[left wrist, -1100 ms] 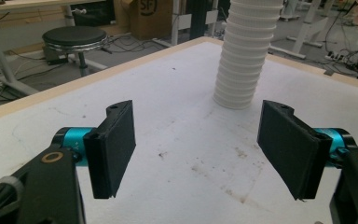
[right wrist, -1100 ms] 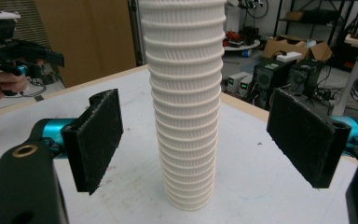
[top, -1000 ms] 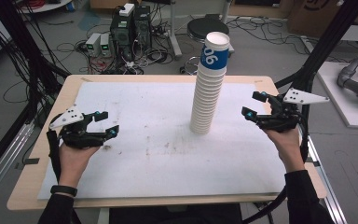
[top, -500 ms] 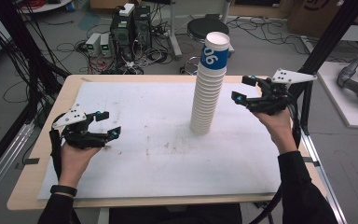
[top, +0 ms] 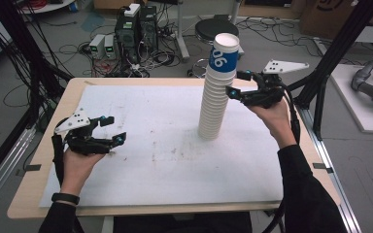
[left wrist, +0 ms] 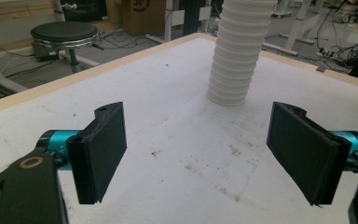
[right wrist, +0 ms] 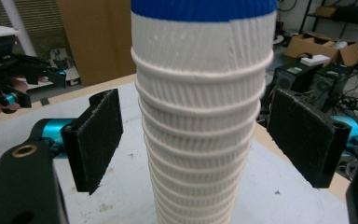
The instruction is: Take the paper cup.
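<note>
Cup stack [top: 216, 92] stands between the released right gripper [top: 237, 83] jaws; left gripper [top: 112, 130], released, sits well apart at its 8 o'clock.

Tall stack of ribbed white paper cups [top: 215, 92], nested, upright w/ slight lean, base on white sheet of worktop [top: 165, 145], right of ctr toward far edge. Top cup [top: 224, 54] carries blue band w/ white digits, mouth open upward. Stack rises well above worktop; approx. a dozen rims visible.
</note>
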{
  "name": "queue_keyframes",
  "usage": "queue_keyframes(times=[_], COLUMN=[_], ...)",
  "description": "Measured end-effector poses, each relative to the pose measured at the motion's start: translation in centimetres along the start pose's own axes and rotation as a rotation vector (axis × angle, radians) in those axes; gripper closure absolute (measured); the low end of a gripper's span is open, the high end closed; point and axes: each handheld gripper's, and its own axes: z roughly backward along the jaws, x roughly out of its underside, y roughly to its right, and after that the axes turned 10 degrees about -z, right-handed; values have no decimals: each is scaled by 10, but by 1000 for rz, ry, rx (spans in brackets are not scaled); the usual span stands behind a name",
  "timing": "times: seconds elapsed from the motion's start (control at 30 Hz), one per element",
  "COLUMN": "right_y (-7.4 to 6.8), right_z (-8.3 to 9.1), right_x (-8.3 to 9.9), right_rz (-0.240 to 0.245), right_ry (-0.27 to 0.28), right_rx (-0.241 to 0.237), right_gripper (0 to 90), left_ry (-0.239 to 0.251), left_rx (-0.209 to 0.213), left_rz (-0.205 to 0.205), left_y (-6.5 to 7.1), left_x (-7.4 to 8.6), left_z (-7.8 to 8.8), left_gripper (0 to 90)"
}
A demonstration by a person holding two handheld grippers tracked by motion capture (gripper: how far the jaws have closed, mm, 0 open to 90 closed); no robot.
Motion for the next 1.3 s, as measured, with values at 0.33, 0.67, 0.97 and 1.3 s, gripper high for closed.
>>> queue_keyframes(times=[0.33,0.67,0.97,1.3], right_y=[2,3,4,4], right_z=[-18,-30,-34,-37], right_x=[-5,-9,-12,-12], right_rz=[-11,-34,-47,-69], right_ry=[-24,-41,-36,-29], right_rx=[13,4,3,4], right_gripper=[182,133,131,129], left_ry=[2,-5,-12,-17], left_rx=[8,13,24,39], left_rz=[-3,-6,-7,-6], left_y=[0,1,2,4], left_x=[0,0,-1,-1], left_z=[1,0,-1,-3], left_gripper=[199,199,199,199])
